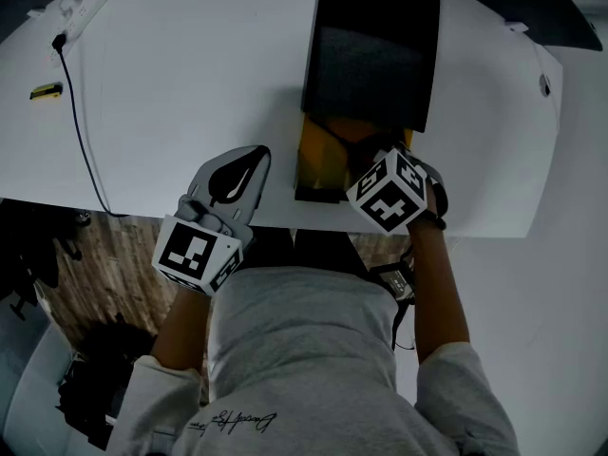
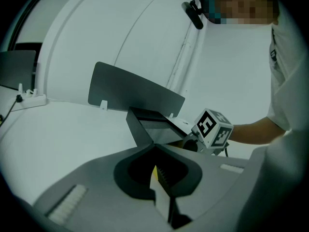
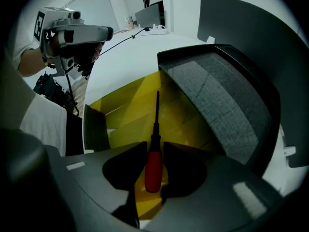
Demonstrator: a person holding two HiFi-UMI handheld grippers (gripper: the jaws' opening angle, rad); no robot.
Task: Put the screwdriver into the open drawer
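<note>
A screwdriver (image 3: 153, 163) with a red handle and a dark shaft lies lengthwise over the yellow inside of the open drawer (image 3: 125, 110). My right gripper (image 3: 152, 149) points steeply down into the drawer. Its handle sits between the jaws, which stand open with a thin gap on each side. In the head view the drawer (image 1: 313, 155) juts from a black cabinet (image 1: 372, 50), and the right gripper's marker cube (image 1: 388, 191) hides the jaws and the screwdriver. My left gripper (image 1: 237, 174) rests shut and empty over the table's front edge, left of the drawer.
The white table (image 1: 190, 84) carries a power strip (image 1: 81, 8) at the back left, with a black cable (image 1: 81, 131) running toward the front edge. A small yellow object (image 1: 46, 91) lies at the far left. The black cabinet overhangs the drawer's far end.
</note>
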